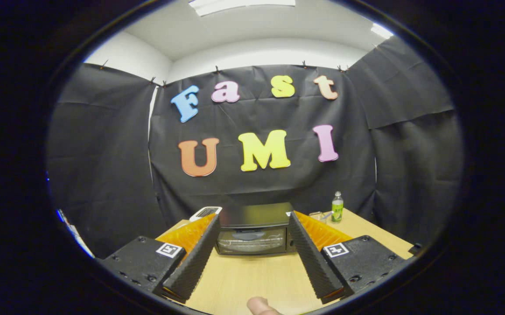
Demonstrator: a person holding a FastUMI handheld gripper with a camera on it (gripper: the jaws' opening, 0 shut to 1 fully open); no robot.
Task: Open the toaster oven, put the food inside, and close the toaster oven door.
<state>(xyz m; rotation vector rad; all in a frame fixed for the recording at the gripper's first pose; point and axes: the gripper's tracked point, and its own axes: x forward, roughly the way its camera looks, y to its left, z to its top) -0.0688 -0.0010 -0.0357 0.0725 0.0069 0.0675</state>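
Presently noted, low in the middle of the frame: toaster oven point(252, 230) on the wooden table point(252, 275), door up and closed, well ahead of the gripper point(253, 217) and framed between its two fingers. Cannot tell through the dark glass whether food lies inside; fits equally an oven waiting to be loaded and one loaded and closed again.

Risks, as judged:
- Could skid backward or forward on the smooth table under any push or pull at the door, being a light box with nothing bracing it.
- Could be missed at the handle, too small to make out from this distance; a blind reach may strike the glass instead.
- Could topple the green bottle point(337, 206), right of the oven toward the back of the table, on a wide swing.
- White device point(205, 212) behind the oven's left corner, similarly exposed.

Pose: held level, pointing straight at the oven front, above the near table edge. Jaws spread wide, gripping nothing. Fingertip of the holding hand point(261, 307) just visible at bottom centre.
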